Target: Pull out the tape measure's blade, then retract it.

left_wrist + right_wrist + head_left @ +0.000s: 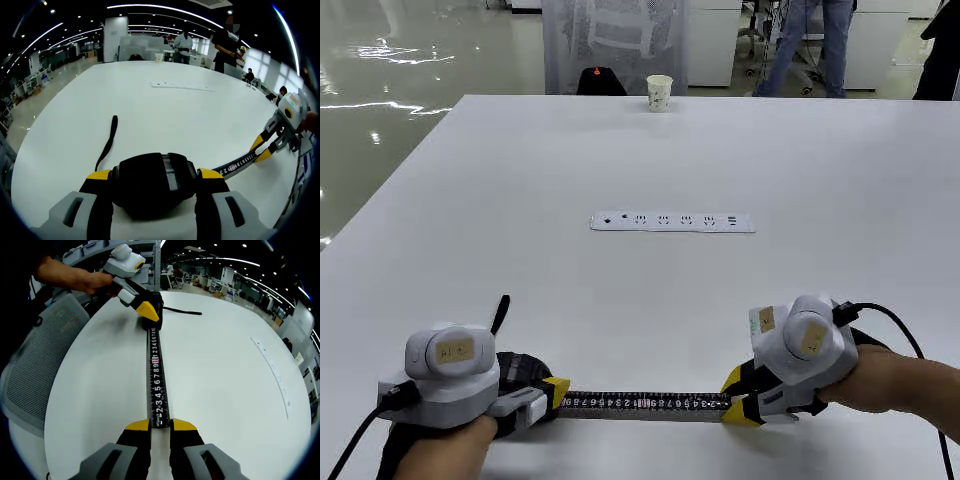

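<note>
**Left gripper** (155, 175): the jaws are clamped on either side of the black case (152, 187) of the tape measure, yellow tips against its flanks. In the head view this gripper sits at the near left of the table (720, 150), with the case resting on or just above the surface; which of the two cannot be told.

**Right gripper** (160, 426): the jaws are drawn together on the free end of the blade (156, 375), the tips pinching it from both sides. It sits at the near right of the table, well apart from the left gripper.

**Task item:** the blade runs straight and flat between the two grippers, numbered face up, lying along the near edge of the table. The case's black strap (107, 142) trails loose on the surface beyond the case.

**Surroundings:** a white power strip (672, 221) lies mid-table and a paper cup (660, 92) stands at the far edge, both well away from the work.

**Progress, as judged:** the pull-out is done or nearly so, since a clear length of blade is exposed. Retraction is not yet done. It calls for bringing the blade end back toward the case under control, so that it does not snap in.
</note>
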### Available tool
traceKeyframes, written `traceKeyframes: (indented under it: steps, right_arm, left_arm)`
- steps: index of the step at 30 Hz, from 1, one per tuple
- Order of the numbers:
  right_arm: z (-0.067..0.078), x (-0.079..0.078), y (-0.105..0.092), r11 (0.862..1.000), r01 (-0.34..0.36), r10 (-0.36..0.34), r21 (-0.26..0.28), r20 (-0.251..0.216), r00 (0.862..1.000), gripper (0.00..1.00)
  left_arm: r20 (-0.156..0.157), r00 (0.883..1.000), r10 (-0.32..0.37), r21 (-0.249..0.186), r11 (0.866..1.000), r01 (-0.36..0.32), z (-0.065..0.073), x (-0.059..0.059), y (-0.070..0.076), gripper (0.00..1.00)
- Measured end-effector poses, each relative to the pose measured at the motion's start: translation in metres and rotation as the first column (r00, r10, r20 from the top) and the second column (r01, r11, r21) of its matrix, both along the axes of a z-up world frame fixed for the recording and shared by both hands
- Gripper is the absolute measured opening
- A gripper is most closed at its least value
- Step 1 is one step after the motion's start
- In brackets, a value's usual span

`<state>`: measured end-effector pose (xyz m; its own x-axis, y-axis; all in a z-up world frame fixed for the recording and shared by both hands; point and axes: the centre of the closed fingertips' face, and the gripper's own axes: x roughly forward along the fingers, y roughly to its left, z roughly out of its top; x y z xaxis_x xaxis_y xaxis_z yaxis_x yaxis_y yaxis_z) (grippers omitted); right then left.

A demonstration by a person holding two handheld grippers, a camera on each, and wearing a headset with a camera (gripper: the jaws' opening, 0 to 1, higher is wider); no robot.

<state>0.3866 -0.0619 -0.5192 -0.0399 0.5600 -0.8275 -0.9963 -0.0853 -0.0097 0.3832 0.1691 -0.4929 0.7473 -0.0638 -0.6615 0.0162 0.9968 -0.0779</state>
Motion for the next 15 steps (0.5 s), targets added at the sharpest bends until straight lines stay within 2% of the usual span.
traceKeyframes:
  steps: [15]
  right_arm:
    - [-0.001,-0.001,0.012,1.0,-0.002,0.002,0.012,-0.003,1.0,0.1]
  left_arm:
    - [-0.001,1.0,-0.002,-0.002,1.0,0.002,0.0,0.0,0.0,0.61]
